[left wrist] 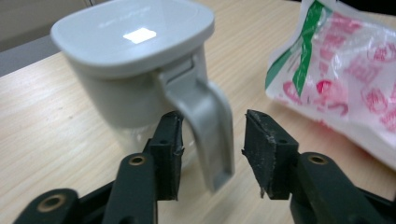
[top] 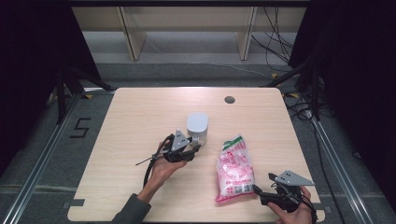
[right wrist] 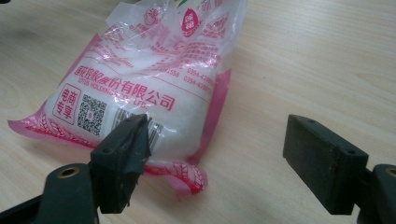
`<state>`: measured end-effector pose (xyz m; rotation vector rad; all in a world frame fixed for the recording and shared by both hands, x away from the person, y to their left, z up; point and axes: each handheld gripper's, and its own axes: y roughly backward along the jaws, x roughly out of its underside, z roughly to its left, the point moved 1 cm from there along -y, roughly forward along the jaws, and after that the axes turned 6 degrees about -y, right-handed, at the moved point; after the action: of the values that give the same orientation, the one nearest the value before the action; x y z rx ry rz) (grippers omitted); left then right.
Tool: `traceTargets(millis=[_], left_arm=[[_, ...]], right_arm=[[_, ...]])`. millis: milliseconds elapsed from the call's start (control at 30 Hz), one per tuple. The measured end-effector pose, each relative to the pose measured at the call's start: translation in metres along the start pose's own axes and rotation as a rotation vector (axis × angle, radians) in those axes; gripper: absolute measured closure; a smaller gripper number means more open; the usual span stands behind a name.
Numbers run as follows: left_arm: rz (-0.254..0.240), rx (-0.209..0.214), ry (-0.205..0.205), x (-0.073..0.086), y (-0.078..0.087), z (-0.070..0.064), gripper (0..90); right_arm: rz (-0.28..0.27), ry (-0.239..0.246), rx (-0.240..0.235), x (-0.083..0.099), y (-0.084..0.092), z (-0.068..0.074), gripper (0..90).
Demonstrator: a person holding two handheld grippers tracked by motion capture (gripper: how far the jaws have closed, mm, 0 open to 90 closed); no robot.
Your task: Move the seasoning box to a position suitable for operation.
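On the pale wooden table (top: 140, 116), the left gripper (top: 192, 150) sits a little left of the middle, held in the person's left hand (top: 163, 170), with its cable trailing off to the left. It points right and slightly far, toward a grey lidded jug (top: 197, 126) that stands upright near the centre of the table. In the left gripper view the jug (left wrist: 135, 60) has a broad flat lid catching a square of light, a grey upper wall and a clear lower part. Its curved handle (left wrist: 205, 126) hangs down on the near side and lies between the two black jaws. The jaws stand spread: the left pad sits just beside the handle, and a clear gap shows between the handle and the right pad, so nothing is pinched.

To the right of the jug, near but apart from it, a pink and white plastic bag (top: 235, 169) of white grains lies flat, its green-trimmed end pointing far and its sealed end toward the near edge. Red print and a square code mark the bag (right wrist: 140, 88) in the right gripper view.

At the near right corner the right gripper (top: 259, 192) rests in the person's right hand (top: 292, 212), pointing left at the bag's near end. Its jaws are wide apart; the left pad stands just in front of the bag's sealed edge, the right pad over bare table.
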<state>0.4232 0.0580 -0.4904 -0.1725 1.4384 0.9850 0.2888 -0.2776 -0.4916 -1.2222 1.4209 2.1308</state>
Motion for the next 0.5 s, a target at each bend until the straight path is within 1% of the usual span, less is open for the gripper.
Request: traceTargets(millis=[33,67,100,133,167,200,233,267,300,400,433,467,500], left_arm=[[0.001,0.003,0.016,-0.001,-0.005,-0.002,53.6],[0.024,-0.021,0.015,0.000,-0.011,-0.003,58.3],[0.024,-0.021,0.015,0.000,-0.011,-0.003,61.5],[0.031,-0.044,0.015,0.000,-0.013,-0.001,63.8],[0.030,-0.051,0.021,0.001,-0.013,0.000,64.3],[0.028,-0.054,0.038,0.002,-0.012,0.001,64.8],[0.028,-0.054,0.038,0.002,-0.012,0.001,65.3],[0.021,-0.056,0.061,0.006,-0.009,0.006,65.8],[0.021,-0.056,0.061,0.006,-0.009,0.006,65.9],[0.023,-0.087,0.054,0.012,-0.001,0.017,66.0],[0.021,-0.094,0.078,0.015,0.001,0.020,66.3],[0.024,-0.111,0.059,0.016,0.002,0.025,66.6],[0.026,-0.124,0.062,0.017,0.003,0.028,66.7]], right_arm=[[-0.003,0.005,0.001,0.000,0.000,0.000,23.6],[-0.004,0.004,-0.004,0.000,0.000,0.001,23.6],[-0.004,0.004,-0.004,0.000,0.000,0.001,23.6],[-0.005,0.000,0.000,0.000,0.000,-0.001,23.7],[-0.004,0.002,0.001,0.000,-0.001,-0.001,23.7],[-0.005,0.002,0.005,0.000,0.000,-0.001,23.7],[-0.006,0.004,0.002,0.000,0.000,-0.001,23.7],[-0.007,0.010,0.003,0.001,0.000,-0.001,23.8],[-0.007,0.010,0.003,0.001,0.000,-0.001,23.8],[-0.004,0.002,-0.003,0.001,0.000,0.000,23.8],[-0.006,0.010,0.002,0.001,0.000,-0.001,23.8],[-0.003,0.002,0.000,0.001,0.000,-0.001,23.8],[-0.004,0.002,0.001,0.000,0.000,-0.001,23.8]])
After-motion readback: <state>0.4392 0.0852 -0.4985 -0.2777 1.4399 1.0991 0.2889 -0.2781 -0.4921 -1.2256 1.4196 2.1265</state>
